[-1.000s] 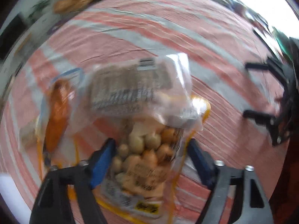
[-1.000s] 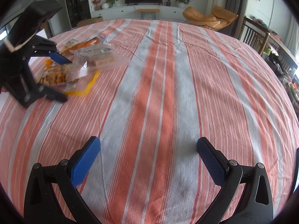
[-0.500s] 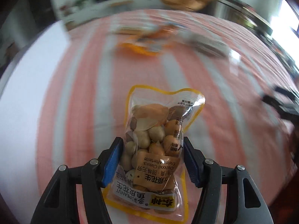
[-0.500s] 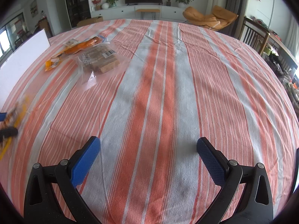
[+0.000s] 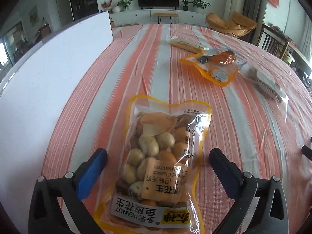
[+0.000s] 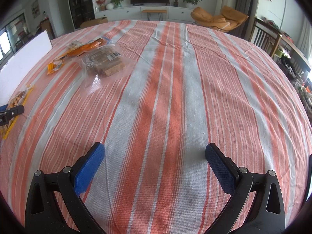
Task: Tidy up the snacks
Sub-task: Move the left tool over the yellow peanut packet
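Observation:
A yellow-edged clear bag of peanuts (image 5: 167,120) lies flat on the striped tablecloth (image 5: 234,136), close to a white board (image 5: 48,78). My left gripper (image 5: 158,154) straddles the bag's lower half. Its jaws are opening, and both blue pads stand clear of the bag's sides. In the right wrist view the same peanut bag (image 6: 17,99) shows at the far left edge with one left finger (image 6: 13,110) beside it. My right gripper (image 6: 155,150) hangs open over bare cloth, with nothing between its fingers.
An orange sausage pouch (image 5: 214,64), a clear bag of brown bars (image 5: 267,83) and a long pale packet (image 5: 187,45) lie together further back on the cloth. The white board (image 6: 23,58) stands along the table's left side. Chairs stand beyond the right edge.
The left gripper carried the peanut bag away from the other snacks to a spot beside the white board, rolled level, and its jaws spread off the bag. The right gripper stayed put.

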Demonstrator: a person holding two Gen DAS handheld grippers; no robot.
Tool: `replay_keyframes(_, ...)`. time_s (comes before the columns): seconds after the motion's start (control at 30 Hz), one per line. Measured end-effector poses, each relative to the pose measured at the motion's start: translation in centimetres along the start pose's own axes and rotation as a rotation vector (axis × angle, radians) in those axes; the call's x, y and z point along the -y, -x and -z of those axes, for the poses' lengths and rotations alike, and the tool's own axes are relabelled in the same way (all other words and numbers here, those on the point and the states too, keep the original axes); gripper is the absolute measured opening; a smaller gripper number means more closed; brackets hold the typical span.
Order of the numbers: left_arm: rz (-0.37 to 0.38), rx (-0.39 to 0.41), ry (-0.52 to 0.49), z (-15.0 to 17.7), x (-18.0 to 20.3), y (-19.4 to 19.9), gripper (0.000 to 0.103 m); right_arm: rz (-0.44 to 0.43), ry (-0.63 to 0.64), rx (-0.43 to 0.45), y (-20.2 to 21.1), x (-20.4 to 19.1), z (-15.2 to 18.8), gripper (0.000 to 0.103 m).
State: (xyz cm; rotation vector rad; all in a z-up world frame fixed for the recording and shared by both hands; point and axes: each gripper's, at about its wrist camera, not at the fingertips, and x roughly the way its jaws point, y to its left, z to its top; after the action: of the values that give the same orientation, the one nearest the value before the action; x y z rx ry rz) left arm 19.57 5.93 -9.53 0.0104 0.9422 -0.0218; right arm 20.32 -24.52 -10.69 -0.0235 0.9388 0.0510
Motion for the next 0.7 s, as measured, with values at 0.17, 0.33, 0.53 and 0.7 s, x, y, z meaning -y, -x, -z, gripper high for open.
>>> replay_keyframes(0.17,-0.001,0.011,0.006,0.29,0.14,0.22,0.103,0.0,0.0,0.0,-0.05,-0.04,-0.04,0.103)
replay_keyframes(0.33,-0.001,0.011,0.006,0.27,0.11,0.17,0.103,0.0,0.0,0.0,-0.01,0.0,0.01,0.103)
replay_keyframes(0.53,-0.001,0.012,0.006,0.2,0.08,0.11,0.103,0.0,0.0,0.0,-0.01,0.0,0.01,0.103)
replay_keyframes(0.7,-0.001,0.012,0.006,0.14,0.07,0.05,0.103,0.0,0.0,0.0,-0.01,0.0,0.01,0.103)
